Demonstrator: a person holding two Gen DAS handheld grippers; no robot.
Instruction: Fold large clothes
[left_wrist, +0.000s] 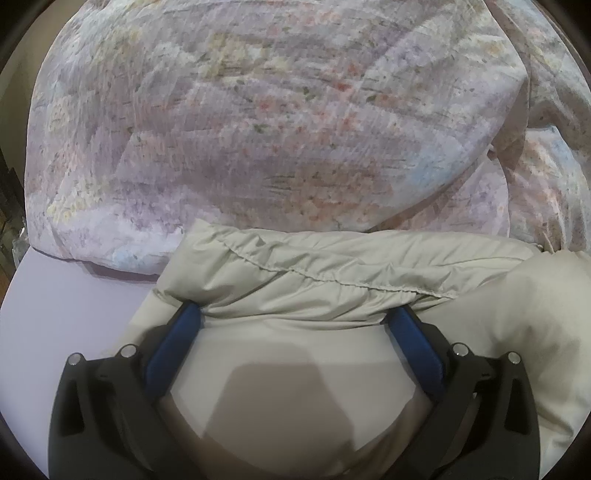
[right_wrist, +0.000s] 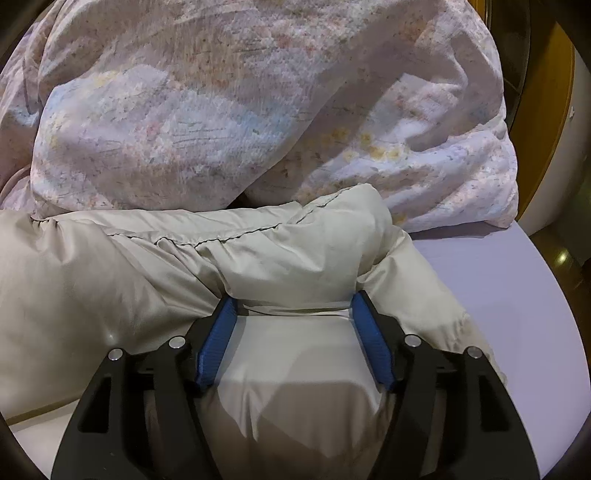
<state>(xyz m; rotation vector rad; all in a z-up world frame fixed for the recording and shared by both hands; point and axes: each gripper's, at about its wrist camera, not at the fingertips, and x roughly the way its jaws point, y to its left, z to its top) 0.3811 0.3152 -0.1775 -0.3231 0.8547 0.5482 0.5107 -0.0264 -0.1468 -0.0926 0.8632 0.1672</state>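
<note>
I'm seeing a puffy beige jacket (left_wrist: 314, 273) lying bunched across lower frame on the lavender bed (left_wrist: 66, 314), floral duvet (left_wrist: 258, 122) above. Left gripper (left_wrist: 299, 321) spread wide, right gripper (right_wrist: 295, 306) parted, both straddling jacket folds, not clamping. No readable labels.

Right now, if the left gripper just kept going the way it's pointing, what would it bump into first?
Most likely the puffy beige jacket: the left gripper has its open fingertips already at a bunched fold of it. The floral duvet lies behind that.
</note>
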